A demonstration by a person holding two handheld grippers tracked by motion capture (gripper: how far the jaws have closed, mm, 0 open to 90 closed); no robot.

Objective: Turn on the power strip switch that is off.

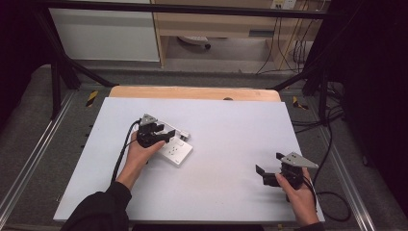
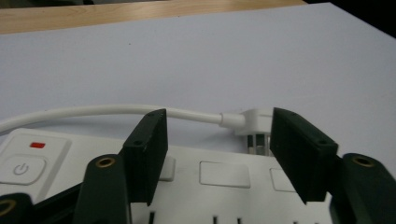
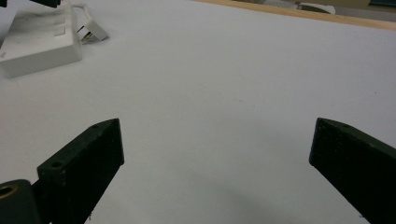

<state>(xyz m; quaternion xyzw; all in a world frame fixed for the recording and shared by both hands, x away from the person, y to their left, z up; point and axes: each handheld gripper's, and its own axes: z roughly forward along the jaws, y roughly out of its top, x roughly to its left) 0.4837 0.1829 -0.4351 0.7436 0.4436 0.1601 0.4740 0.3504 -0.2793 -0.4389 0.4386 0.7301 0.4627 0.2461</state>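
A white power strip [image 1: 177, 150] lies on the white table top [image 1: 231, 120], left of centre. My left gripper [image 1: 166, 134] hangs low over its near end, open, jaws astride the strip's top face [image 2: 224, 175] and holding nothing. The strip has a power button [image 2: 21, 168] with a red light beside it. A white cable [image 2: 93, 112] runs along its far side to a white plug [image 2: 254, 122] lying by the strip. My right gripper [image 1: 269, 164] is over bare table at the front right, open wide [image 3: 217, 158]. The strip [image 3: 39, 42] and plug [image 3: 93, 31] are far from it.
A wooden strip [image 1: 192, 92] runs along the table's back edge. Black frame legs [image 1: 57, 82] and cables [image 1: 332, 144] stand around the table. A shelf unit [image 1: 216, 24] is behind it. The table's middle and right are bare white surface.
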